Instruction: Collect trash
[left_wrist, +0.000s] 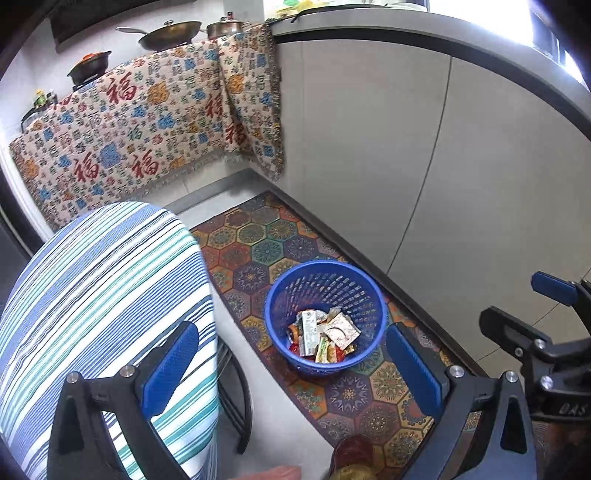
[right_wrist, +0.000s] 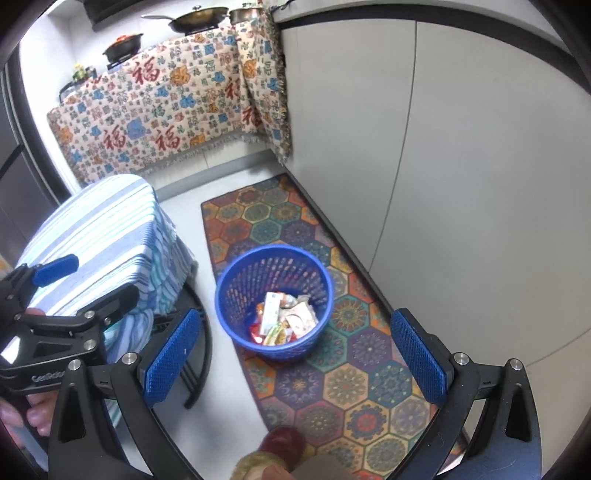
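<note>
A blue plastic basket stands on a patterned floor mat and holds several crumpled wrappers and a small carton. It also shows in the right wrist view with the trash inside. My left gripper is open and empty, held above and in front of the basket. My right gripper is open and empty, also above the basket's near side. The right gripper shows at the right edge of the left wrist view, and the left gripper at the left edge of the right wrist view.
A small table with a striped blue cloth stands left of the basket, also in the right wrist view. The colourful hexagon mat runs along grey cabinet doors. A patterned cloth hangs over the far counter with pans.
</note>
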